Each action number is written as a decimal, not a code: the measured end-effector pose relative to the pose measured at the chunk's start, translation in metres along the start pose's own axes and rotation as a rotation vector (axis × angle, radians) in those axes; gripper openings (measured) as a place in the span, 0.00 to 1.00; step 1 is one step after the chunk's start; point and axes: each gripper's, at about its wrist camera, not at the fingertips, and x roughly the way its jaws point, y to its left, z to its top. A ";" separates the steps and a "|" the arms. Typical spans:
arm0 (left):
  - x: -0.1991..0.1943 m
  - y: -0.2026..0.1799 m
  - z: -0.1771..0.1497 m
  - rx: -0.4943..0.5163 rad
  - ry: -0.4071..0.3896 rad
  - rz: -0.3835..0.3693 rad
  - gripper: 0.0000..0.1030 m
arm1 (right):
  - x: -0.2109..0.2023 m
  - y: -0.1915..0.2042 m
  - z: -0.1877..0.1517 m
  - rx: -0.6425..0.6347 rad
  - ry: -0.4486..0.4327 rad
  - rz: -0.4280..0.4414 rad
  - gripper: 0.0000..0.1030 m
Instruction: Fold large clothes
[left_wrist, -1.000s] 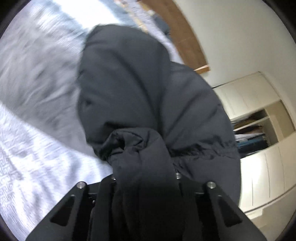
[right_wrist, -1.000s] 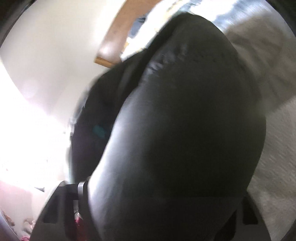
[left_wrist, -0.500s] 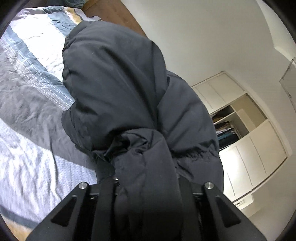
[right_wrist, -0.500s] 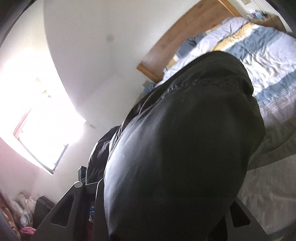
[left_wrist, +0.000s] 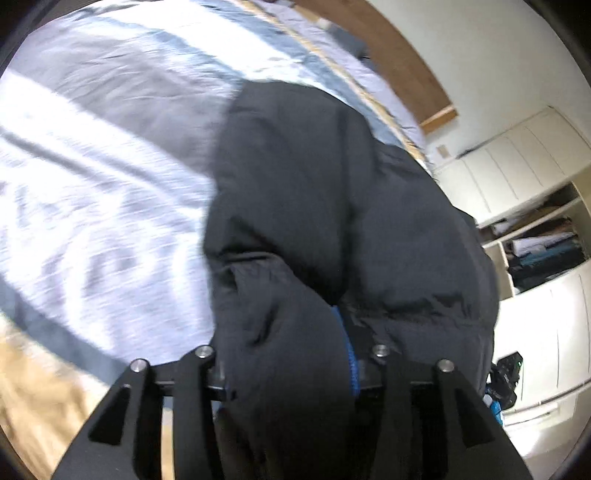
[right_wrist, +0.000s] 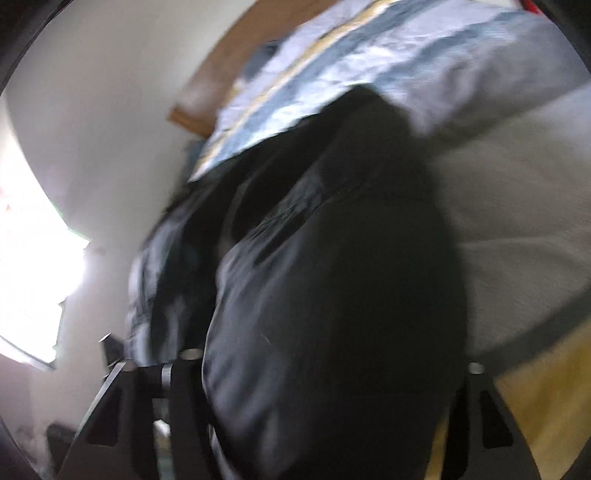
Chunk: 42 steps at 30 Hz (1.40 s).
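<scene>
One dark padded jacket (left_wrist: 332, 206) hangs over one striped bedspread (left_wrist: 96, 155), bunched between two grippers. The left gripper (left_wrist: 291, 369) is opening, with a fold of jacket between its fingers; pad contact is hidden. The right gripper (right_wrist: 325, 369) is opening around a thick jacket bundle (right_wrist: 332, 295); grip there cannot be determined. One open wardrobe (left_wrist: 535, 236) stands beyond the bed.

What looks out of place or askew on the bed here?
The black puffer jacket is bunched into a thick lump between both tongs, not laid flat on the striped bedding. Both sets of jaws are opening. Nothing looks damaged.
</scene>
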 end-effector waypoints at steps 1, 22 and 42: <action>-0.010 0.008 0.001 -0.011 -0.015 0.020 0.44 | -0.006 -0.004 -0.001 -0.002 -0.012 -0.044 0.77; -0.153 -0.106 -0.147 0.246 -0.291 0.329 0.65 | -0.144 0.115 -0.125 -0.386 -0.238 -0.342 0.99; -0.202 -0.199 -0.300 0.453 -0.465 0.387 0.67 | -0.212 0.173 -0.261 -0.632 -0.401 -0.389 0.99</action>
